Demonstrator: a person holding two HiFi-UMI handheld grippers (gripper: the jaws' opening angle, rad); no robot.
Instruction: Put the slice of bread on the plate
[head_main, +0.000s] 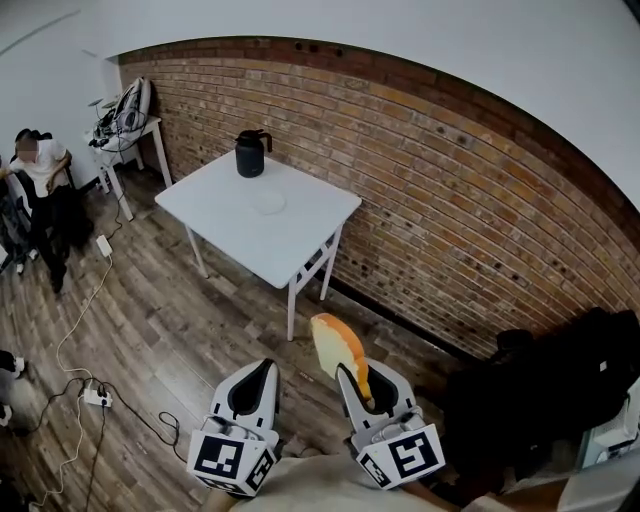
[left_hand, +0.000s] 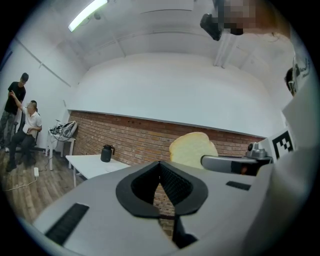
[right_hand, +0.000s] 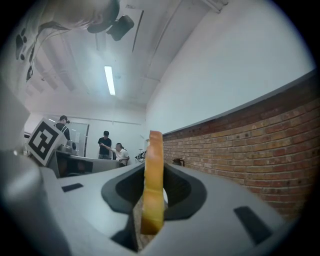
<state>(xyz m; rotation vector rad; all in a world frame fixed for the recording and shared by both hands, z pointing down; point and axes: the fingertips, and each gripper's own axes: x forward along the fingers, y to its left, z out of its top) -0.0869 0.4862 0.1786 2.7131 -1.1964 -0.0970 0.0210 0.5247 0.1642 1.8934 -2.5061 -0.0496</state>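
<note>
A slice of bread (head_main: 337, 345) with a golden crust stands upright on its edge, and my right gripper (head_main: 358, 383) is shut on its lower part. In the right gripper view the slice (right_hand: 152, 190) runs up between the dark pads, edge-on. My left gripper (head_main: 254, 386) hangs beside it on the left, shut with nothing in it; in its own view the jaw tips (left_hand: 160, 167) meet and the slice (left_hand: 192, 150) shows to the right. A pale plate (head_main: 268, 203) lies on the white table (head_main: 300, 235), well ahead of both grippers.
A black jug (head_main: 251, 153) stands on the table behind the plate. A brick wall (head_main: 450, 200) runs behind and to the right. A side table (head_main: 125, 125) and seated people (head_main: 35, 170) are at the left. Cables and a power strip (head_main: 97, 397) lie on the wood floor. Dark bags (head_main: 560, 390) sit at the right.
</note>
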